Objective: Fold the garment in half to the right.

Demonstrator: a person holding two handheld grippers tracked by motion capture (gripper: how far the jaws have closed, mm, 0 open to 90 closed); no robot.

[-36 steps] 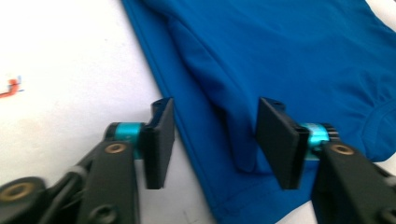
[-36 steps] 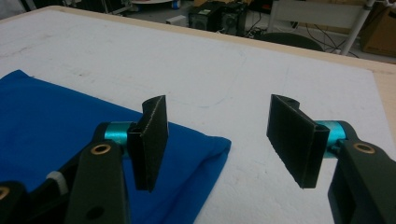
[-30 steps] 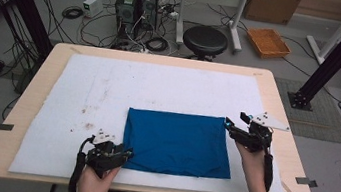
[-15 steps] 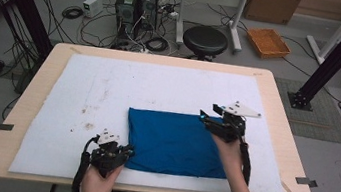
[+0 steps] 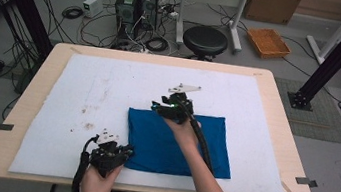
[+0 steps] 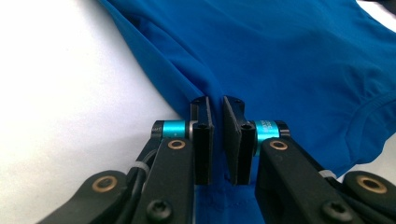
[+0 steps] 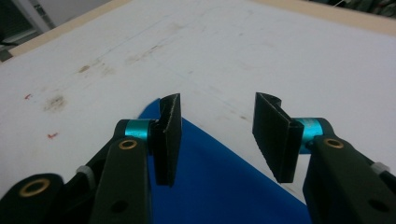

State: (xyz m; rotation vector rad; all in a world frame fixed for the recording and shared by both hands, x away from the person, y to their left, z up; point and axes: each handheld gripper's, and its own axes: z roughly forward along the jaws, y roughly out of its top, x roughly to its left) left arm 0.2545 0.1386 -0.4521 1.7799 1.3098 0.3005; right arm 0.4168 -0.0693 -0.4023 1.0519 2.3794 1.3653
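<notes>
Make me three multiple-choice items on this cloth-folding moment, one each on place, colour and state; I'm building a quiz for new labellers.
1. Where does the left gripper hold the cloth?
A. near left corner
B. far right corner
C. middle

2. What colour is the cloth?
A. red
B. blue
C. green

3. How do the right gripper jaws stand?
A. clamped on cloth
B. apart, nothing pressed between them
C. gripping the table edge

Answers: 1 A, the high view shows it at the cloth's near left corner, and the left gripper view shows fabric pinched between its jaws. 2 B, blue in every view. 3 B, the right gripper view shows a gap over the cloth's far left corner; the jaws have just been closing.
</notes>
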